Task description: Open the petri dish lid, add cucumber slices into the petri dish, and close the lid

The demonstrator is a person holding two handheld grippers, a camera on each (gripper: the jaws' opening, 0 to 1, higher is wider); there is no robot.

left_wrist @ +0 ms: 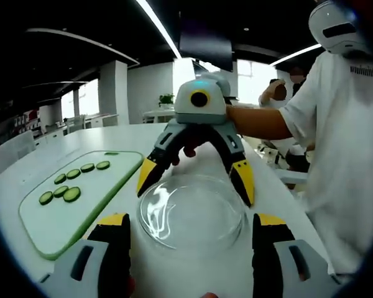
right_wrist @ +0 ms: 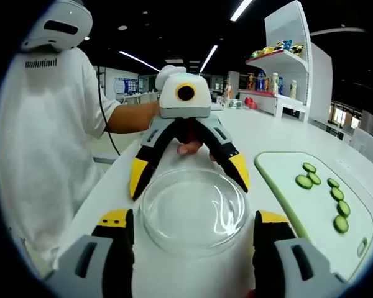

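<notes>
Left gripper view: green cutting board [left_wrist: 81, 198] toward the desk's [left_wrist: 25, 180] left edge, bearing seven cucumber slices [left_wrist: 71, 183]. Glass petri dish [left_wrist: 191, 214], lid on, mid-desk between both tools. Left tool [left_wrist: 191, 239] spread wide, jaws flanking the dish. Right tool [left_wrist: 196, 180] opposite, spread wide over the dish's far rim, apparently not gripping.

Right gripper view: same dish [right_wrist: 194, 211]; board [right_wrist: 317, 208] toward the desk's right edge.
</notes>
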